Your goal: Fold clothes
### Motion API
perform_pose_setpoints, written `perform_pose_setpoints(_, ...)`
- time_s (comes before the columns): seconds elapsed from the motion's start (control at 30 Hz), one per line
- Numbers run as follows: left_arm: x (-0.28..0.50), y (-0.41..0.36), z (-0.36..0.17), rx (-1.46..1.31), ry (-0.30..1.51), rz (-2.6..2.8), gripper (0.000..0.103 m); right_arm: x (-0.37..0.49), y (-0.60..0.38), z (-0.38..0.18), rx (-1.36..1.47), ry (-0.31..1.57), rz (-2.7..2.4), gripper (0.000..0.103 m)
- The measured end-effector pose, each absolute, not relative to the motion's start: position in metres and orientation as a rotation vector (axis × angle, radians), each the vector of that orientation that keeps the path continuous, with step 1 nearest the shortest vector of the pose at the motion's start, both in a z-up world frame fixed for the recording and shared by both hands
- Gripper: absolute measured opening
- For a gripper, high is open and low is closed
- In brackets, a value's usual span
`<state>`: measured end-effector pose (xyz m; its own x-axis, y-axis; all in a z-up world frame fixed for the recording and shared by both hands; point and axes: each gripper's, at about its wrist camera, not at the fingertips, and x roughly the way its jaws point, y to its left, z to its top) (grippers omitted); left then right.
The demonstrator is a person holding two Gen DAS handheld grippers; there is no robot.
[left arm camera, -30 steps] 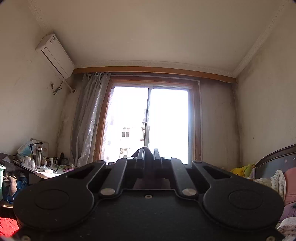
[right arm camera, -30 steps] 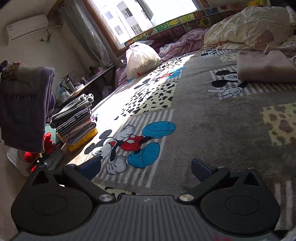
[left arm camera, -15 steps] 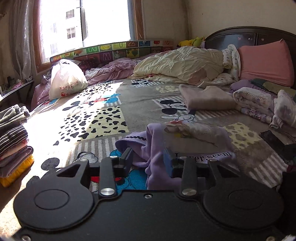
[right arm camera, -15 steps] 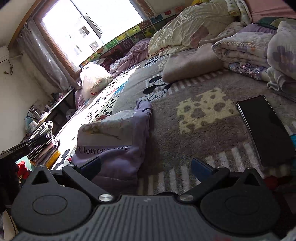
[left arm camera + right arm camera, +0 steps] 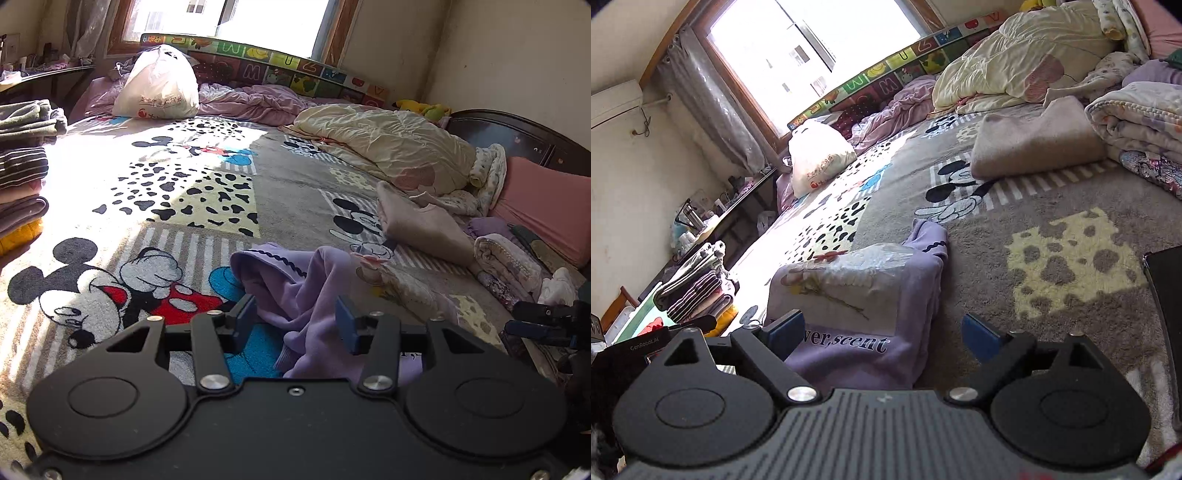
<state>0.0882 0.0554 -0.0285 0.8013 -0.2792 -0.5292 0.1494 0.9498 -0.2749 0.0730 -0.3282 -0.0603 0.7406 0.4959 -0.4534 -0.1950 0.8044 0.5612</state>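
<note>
A lilac sweatshirt with a flower print and lettering lies crumpled on the Mickey Mouse bedspread. My left gripper is open, its blue pads either side of a lilac fold, not clamped. In the right wrist view the sweatshirt lies print side up. My right gripper is open just above its near right edge. The right gripper's tip shows at the right edge of the left wrist view.
A stack of folded clothes stands at the bed's left edge, also in the right wrist view. A white bag, cream duvet, beige folded garment, rolled blankets and a dark phone lie around.
The left gripper swung down from facing the window to the bed, opened and let the sweatshirt down onto the bedspread. The right gripper moved over to the garment, staying open.
</note>
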Motion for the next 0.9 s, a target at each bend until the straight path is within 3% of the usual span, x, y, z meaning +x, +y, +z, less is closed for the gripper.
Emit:
perform_pose_setpoints(0.1, 0.103, 0.060, -0.034, -0.282, 0.629, -0.242, 0.048, 0.100, -0.332, -0.056, 0.518, 0.648, 0.426, 0.087)
perform_pose_setpoints(0.23, 0.129, 0.067, -0.042, -0.350, 0.657, -0.241, 0.048, 0.140, -0.338, -0.057, 0.490, 0.683, 0.436, 0.072)
perform_pose_setpoints(0.9, 0.251, 0.081, -0.111, -0.615, 0.812, -0.237, 0.048, 0.312, -0.305, -0.134, 0.426, 0.864, 0.491, 0.069)
